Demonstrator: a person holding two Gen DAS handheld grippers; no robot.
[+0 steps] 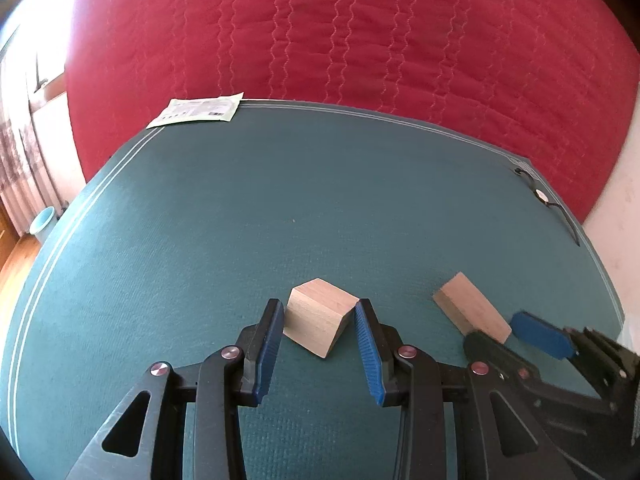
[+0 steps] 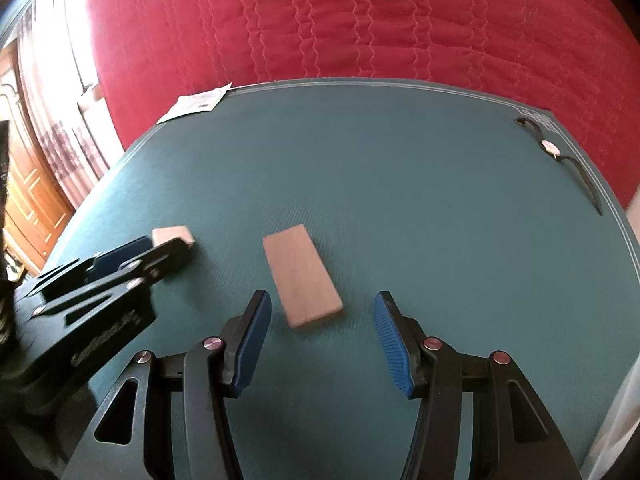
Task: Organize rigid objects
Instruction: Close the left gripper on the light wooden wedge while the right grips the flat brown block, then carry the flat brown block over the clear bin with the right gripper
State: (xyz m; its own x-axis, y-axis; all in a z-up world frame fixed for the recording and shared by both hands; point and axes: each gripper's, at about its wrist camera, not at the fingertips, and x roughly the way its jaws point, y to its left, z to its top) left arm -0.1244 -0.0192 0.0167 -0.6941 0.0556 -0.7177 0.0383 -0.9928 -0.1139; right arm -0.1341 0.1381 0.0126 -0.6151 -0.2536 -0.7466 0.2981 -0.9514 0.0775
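1. Red quilt (image 1: 360,32): fills the whole background behind the work surface; plays no part in the sorting.
2. Green mat (image 1: 240,208): the working field. Its middle lies bare, which leaves room to line the pieces up.
3. Right gripper (image 2: 320,328): pads apart, nothing between them. The flat wooden block (image 2: 302,276) lies on the mat just ahead of the fingertips, long axis running away and slightly angled. Jaws look set wide enough to straddle its short side; my guess is it is lining up for a pick. This view is blurred, so contact cannot be ruled out, but a gap shows on both sides.
4. Left gripper (image 1: 320,320): clamped on the wooden cube (image 1: 320,322), one pad on each opposite face. The cube sits tilted, one corner low, so it seems carried or pivoted rather than resting flat.
5. The two pieces are near each other, not touching; likely they are being brought together as a set.
6. Paper packet (image 1: 196,110): at the mat's far left corner, hanging partly over the edge.
7. Wristwatch (image 2: 550,148): at the far right corner, strap laid out; well apart from the blocks.
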